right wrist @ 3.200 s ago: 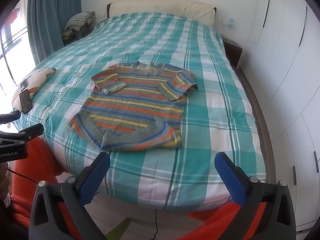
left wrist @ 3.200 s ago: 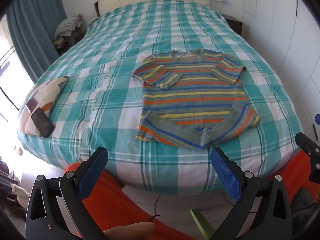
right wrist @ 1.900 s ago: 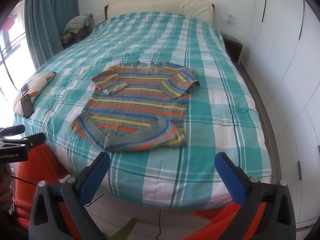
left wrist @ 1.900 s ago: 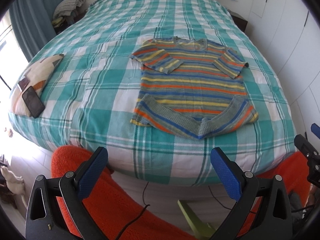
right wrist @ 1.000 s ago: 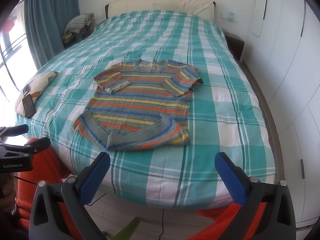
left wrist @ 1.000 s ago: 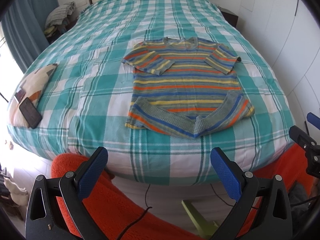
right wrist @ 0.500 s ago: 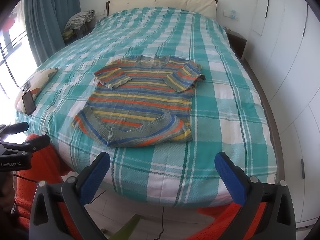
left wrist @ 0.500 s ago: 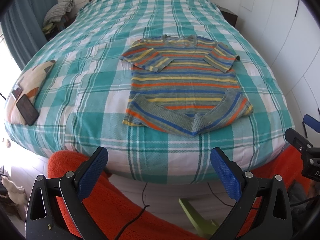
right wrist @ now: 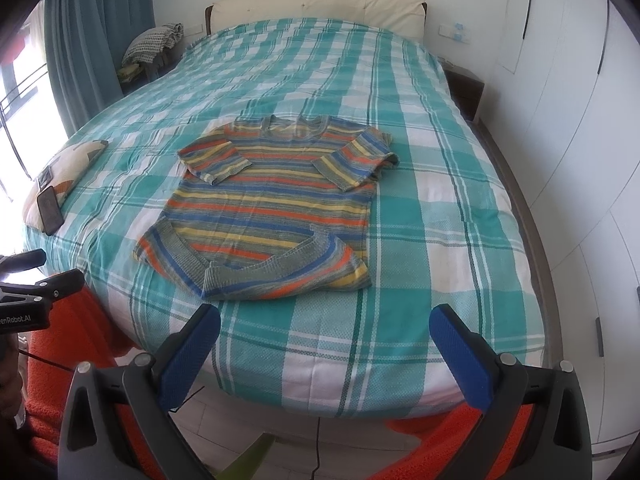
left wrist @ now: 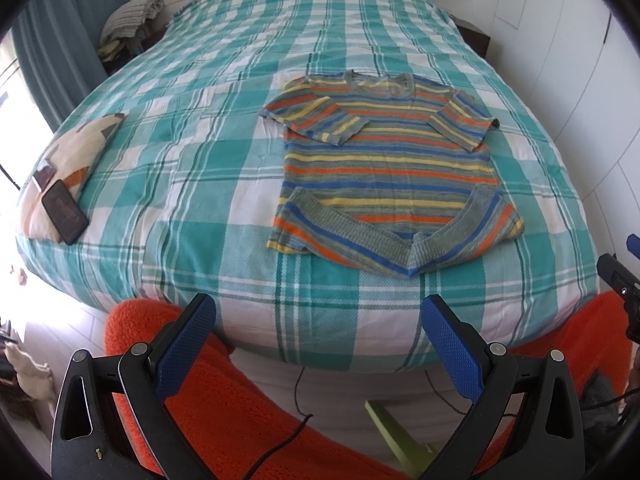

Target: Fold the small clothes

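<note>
A small striped sweater (left wrist: 390, 168) in orange, blue, yellow and grey lies flat on the checked bed (left wrist: 200, 168), neck toward the headboard. Both sleeves are folded in over the chest and the hem is turned up in two flaps. It also shows in the right wrist view (right wrist: 272, 204). My left gripper (left wrist: 320, 344) is open and empty, held off the bed's near edge, short of the sweater's hem. My right gripper (right wrist: 324, 348) is open and empty, over the bed's near edge, just short of the hem.
A patterned cushion (left wrist: 76, 152) with a black phone (left wrist: 64, 212) on it sits at the bed's left edge. An orange rug (left wrist: 224, 400) lies on the floor before the bed. White wardrobes (right wrist: 568, 120) line the right side. Teal curtains (right wrist: 88, 36) hang at the left.
Both grippers have moved slightly closer to the bed and the sweater; the view has shifted. The sweater has not moved. Both grippers stay open.
</note>
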A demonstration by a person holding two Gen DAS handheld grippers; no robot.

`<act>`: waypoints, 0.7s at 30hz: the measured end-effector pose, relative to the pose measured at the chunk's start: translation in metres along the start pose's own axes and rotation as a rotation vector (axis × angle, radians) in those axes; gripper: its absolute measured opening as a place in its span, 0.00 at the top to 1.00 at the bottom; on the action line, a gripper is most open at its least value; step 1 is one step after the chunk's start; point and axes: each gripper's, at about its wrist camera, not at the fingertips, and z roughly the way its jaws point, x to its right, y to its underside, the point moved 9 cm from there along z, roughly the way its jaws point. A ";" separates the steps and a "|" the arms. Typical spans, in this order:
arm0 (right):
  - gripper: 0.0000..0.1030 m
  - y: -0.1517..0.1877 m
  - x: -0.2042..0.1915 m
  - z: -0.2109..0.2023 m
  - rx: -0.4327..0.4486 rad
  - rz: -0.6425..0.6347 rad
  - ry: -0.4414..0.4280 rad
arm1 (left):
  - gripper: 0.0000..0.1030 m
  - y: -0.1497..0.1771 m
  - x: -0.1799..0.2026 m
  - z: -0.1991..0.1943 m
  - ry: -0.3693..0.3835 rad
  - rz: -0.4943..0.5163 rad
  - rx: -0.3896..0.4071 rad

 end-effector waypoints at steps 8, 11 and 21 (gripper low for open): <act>0.00 -0.012 0.017 0.019 0.049 -0.045 -0.024 | 0.01 -0.035 -0.020 0.051 0.075 0.103 0.030; 0.00 -0.026 0.020 0.061 0.048 -0.161 -0.063 | 0.01 -0.049 -0.016 0.111 0.156 0.209 -0.049; 0.58 -0.035 -0.022 0.217 -0.235 -0.341 -0.302 | 0.96 -0.053 0.009 0.192 0.112 0.444 -0.111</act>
